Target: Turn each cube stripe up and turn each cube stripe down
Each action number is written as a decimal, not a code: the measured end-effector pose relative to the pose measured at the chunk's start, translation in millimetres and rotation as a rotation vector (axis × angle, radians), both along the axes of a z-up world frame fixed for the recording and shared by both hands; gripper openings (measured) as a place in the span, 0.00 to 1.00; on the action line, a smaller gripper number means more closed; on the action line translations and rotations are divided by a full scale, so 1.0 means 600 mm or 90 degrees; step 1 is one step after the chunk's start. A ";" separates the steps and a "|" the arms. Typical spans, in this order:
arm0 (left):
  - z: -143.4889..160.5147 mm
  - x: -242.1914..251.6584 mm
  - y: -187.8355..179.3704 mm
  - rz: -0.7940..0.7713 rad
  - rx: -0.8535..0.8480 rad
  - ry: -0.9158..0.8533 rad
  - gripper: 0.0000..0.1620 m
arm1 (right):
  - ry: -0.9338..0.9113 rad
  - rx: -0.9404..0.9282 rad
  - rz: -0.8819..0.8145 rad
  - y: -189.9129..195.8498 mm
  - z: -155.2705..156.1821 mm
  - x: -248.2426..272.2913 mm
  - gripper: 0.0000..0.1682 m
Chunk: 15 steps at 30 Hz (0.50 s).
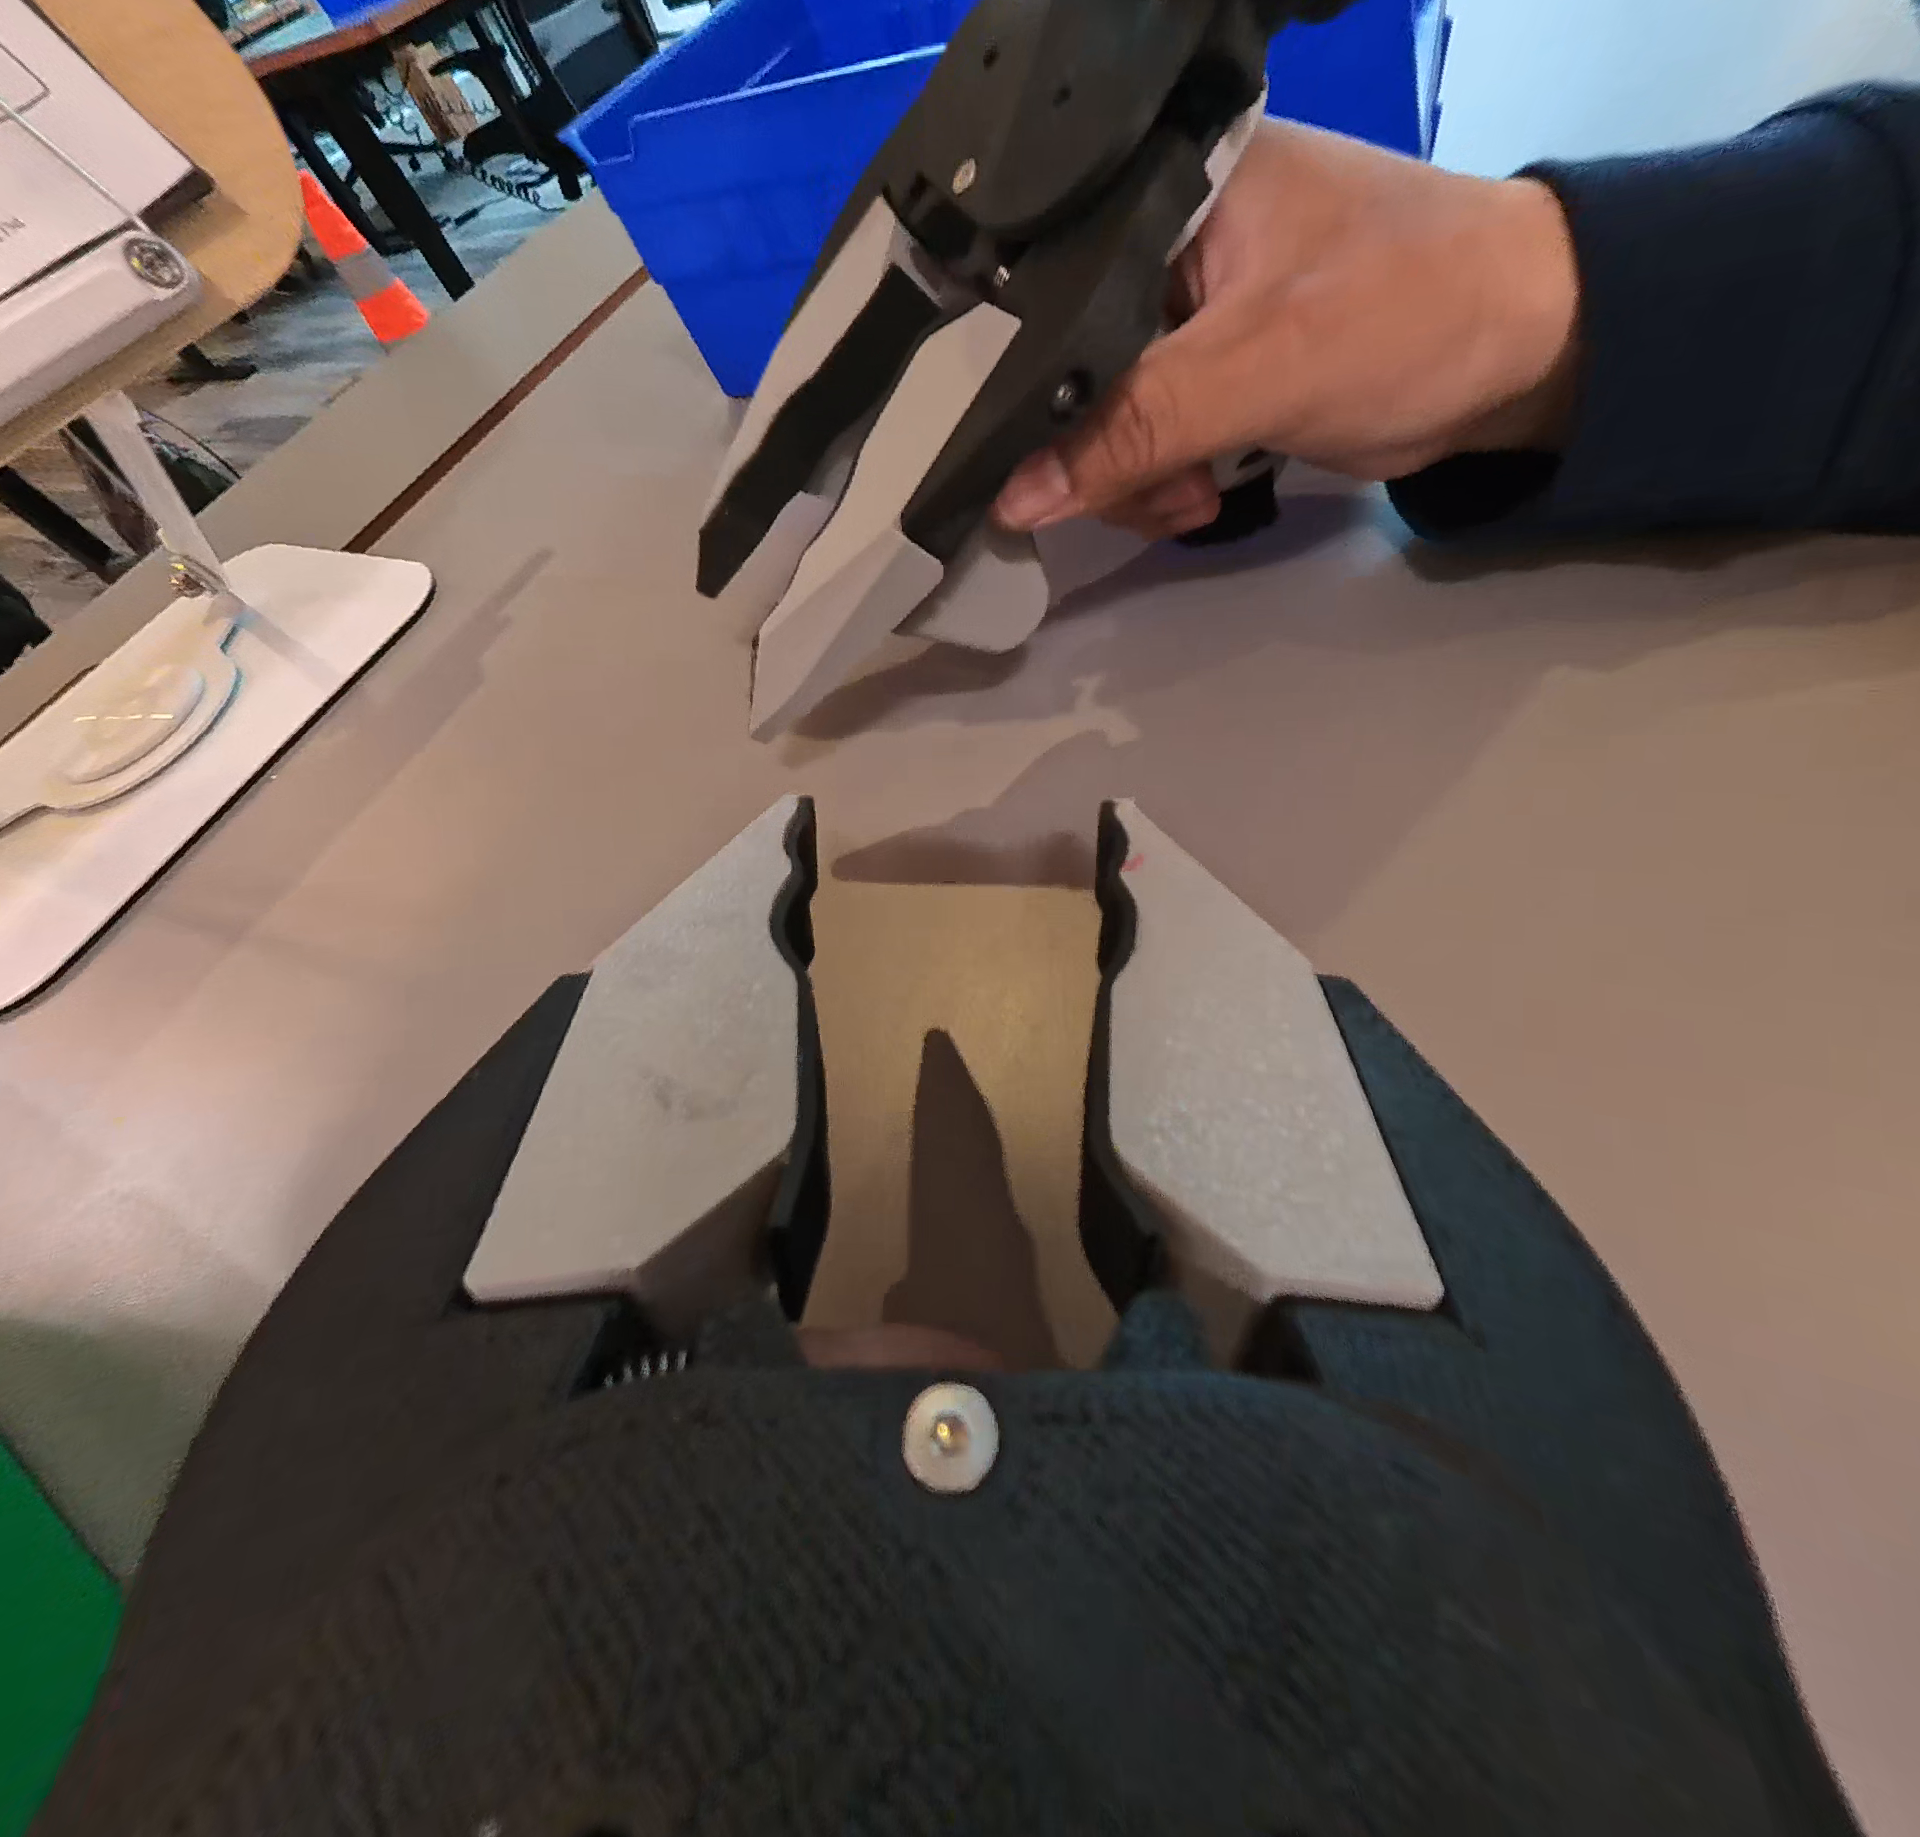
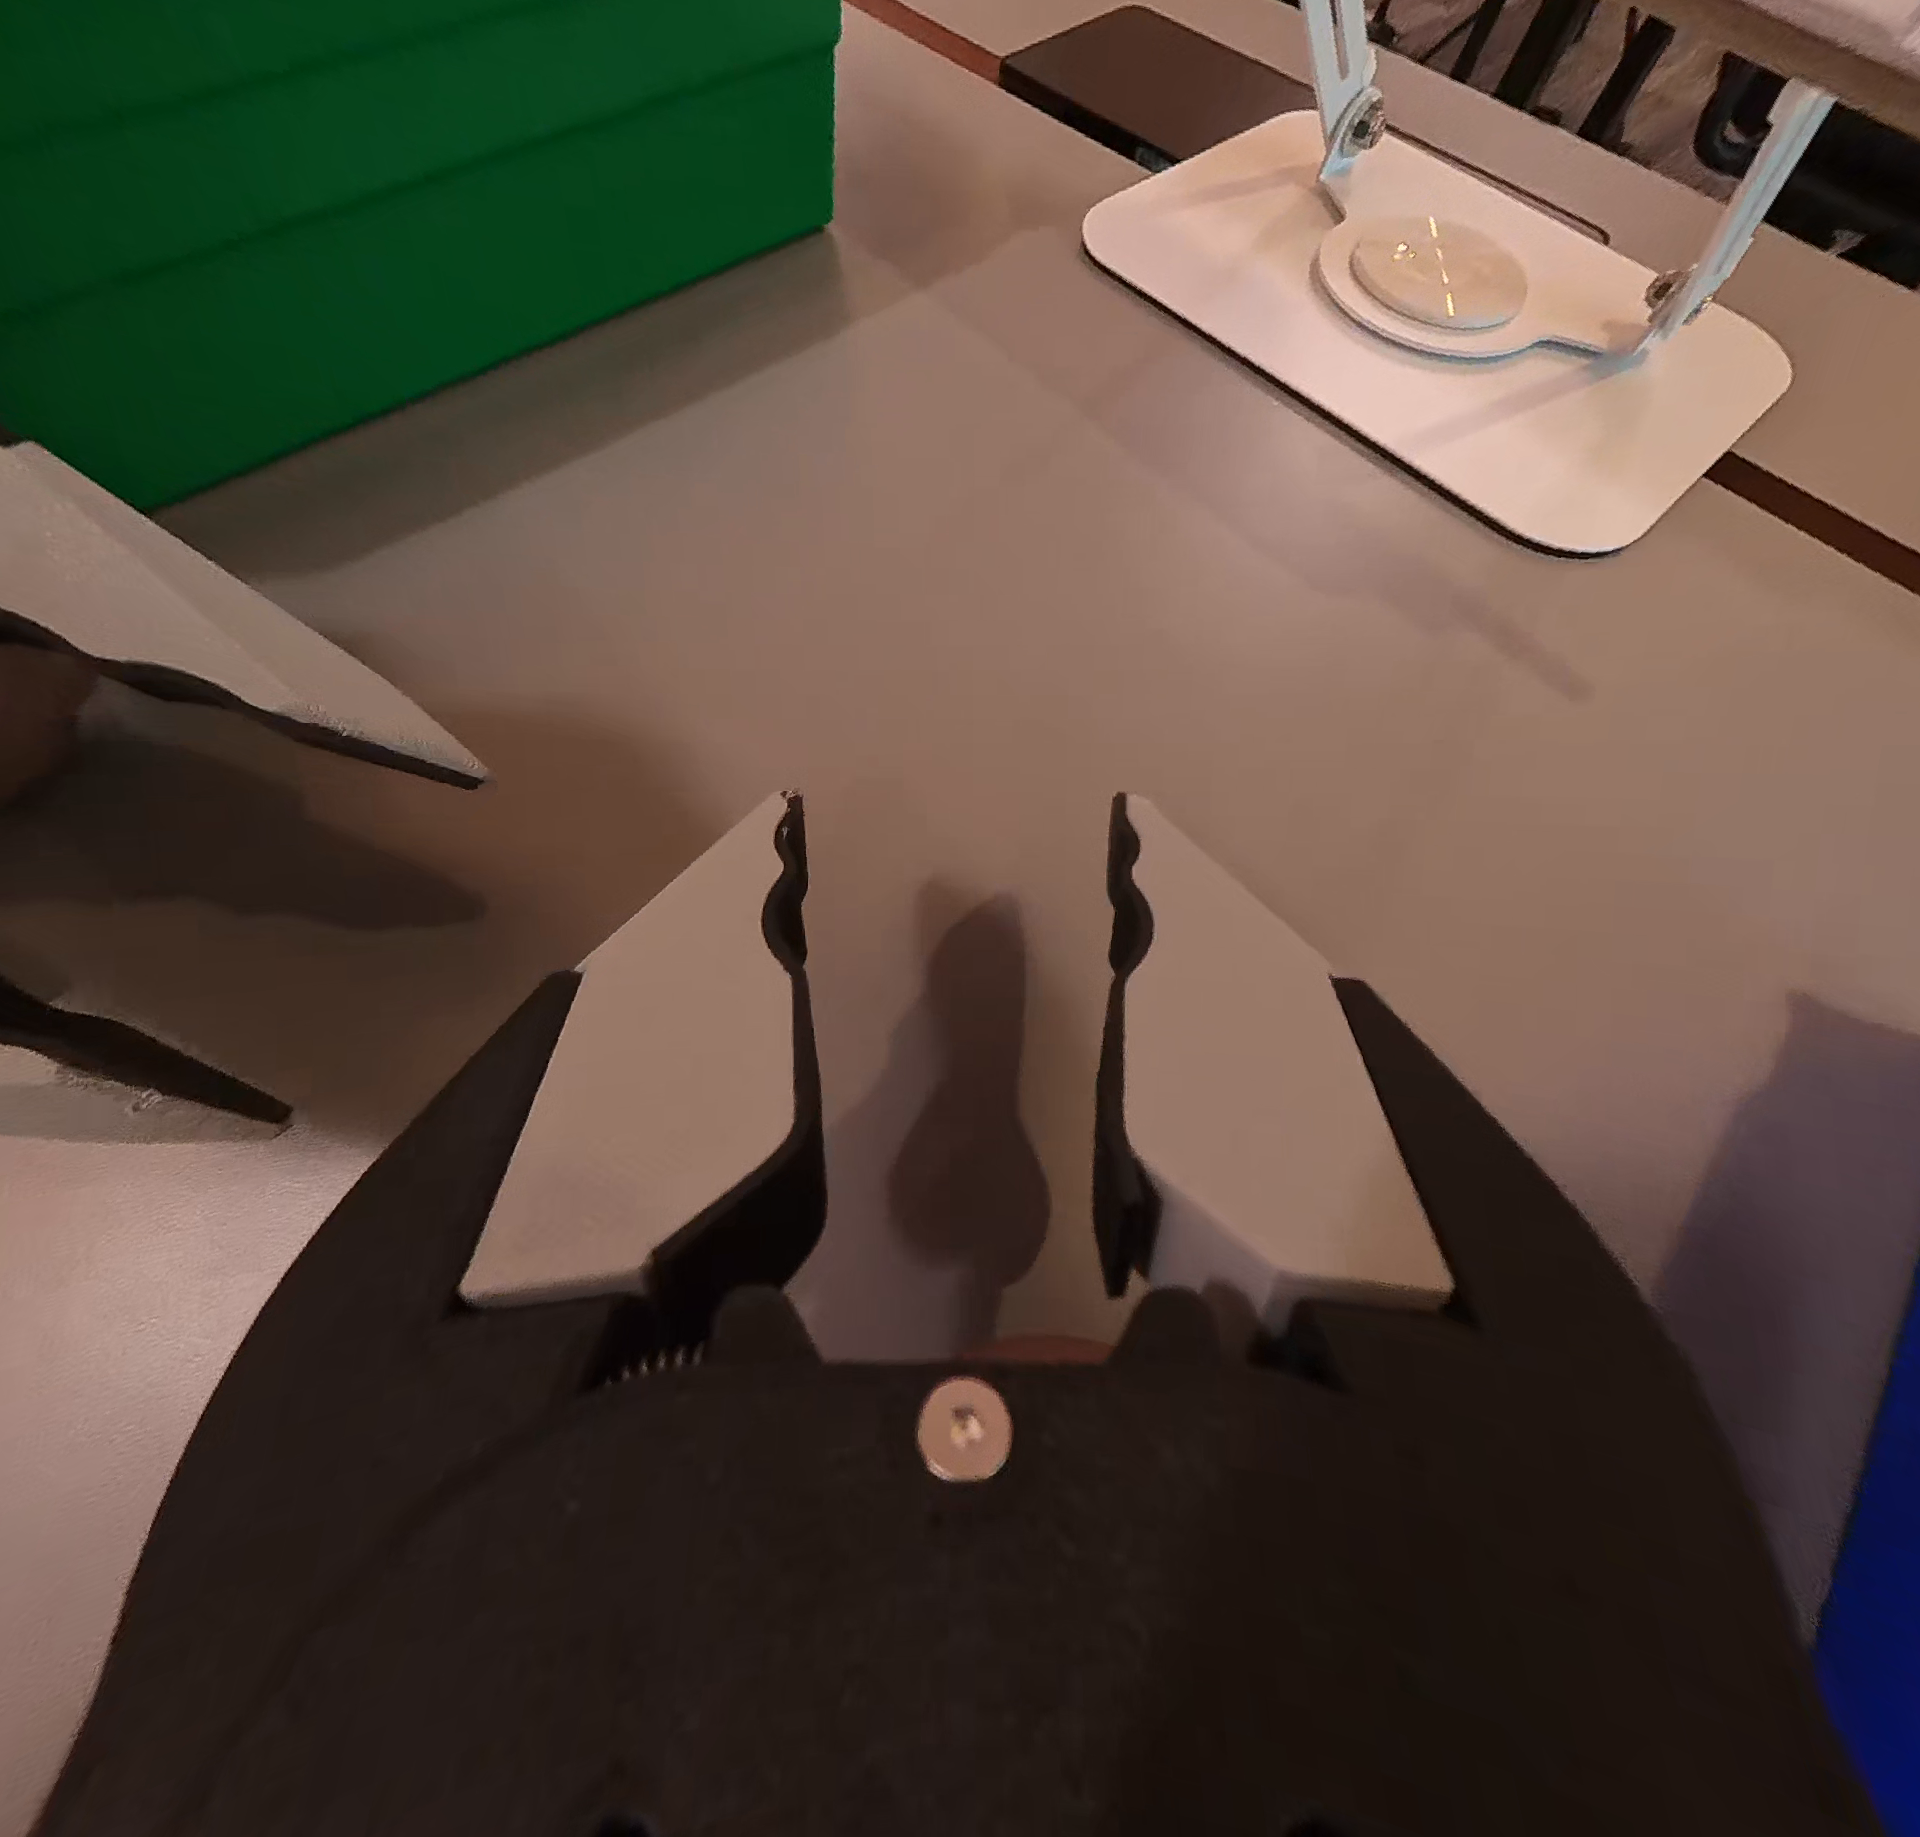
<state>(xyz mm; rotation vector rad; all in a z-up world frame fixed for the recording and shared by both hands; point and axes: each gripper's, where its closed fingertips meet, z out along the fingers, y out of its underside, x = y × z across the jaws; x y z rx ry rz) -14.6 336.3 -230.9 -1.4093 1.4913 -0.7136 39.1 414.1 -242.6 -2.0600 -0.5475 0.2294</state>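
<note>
Nearest the lens, black left gripper (image 1: 956,821) body, then grey fingers (image 1: 686,1060) held a moderate way apart with a tan cube (image 1: 956,966) filling the gap, dark pads pressed against both its sides. Only one plain tan face showing, crossed by a shadow; no stripe to be made out, lower part hidden by the gripper body. Hard to tell whether resting on the grey table (image 1: 1455,852) or lifted just clear of it. Just ahead, right gripper (image 1: 743,644) tilted down with tips close to the tabletop, gripped by a hand (image 1: 1351,333) in a dark sleeve. From its own camera, right gripper (image 2: 956,811) spread about as wide, nothing between the fingers but bare table and shadow; left gripper (image 2: 379,946) cut off at the frame's left edge, cube not clearly seen there. Open tabletop between both tools. Farther out: blue bin (image 1: 748,177) behind, green box (image 2: 416,125) on one side, white stand base (image 2: 1507,416) near the table edge.
</note>
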 end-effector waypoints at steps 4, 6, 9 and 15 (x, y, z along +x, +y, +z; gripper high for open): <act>0.004 -0.001 0.000 0.001 0.005 -0.009 0.32 | -0.002 -0.003 0.005 -0.002 -0.007 -0.004 0.32; 0.003 -0.003 0.007 0.019 0.002 -0.007 0.32 | 0.003 -0.001 0.008 -0.003 -0.008 -0.007 0.32; 0.003 -0.005 0.011 0.028 -0.013 -0.009 0.31 | 0.018 -0.003 0.020 -0.003 -0.009 -0.017 0.30; 0.005 -0.006 0.016 0.031 -0.036 -0.018 0.31 | 0.010 -0.006 0.029 -0.003 -0.013 -0.022 0.30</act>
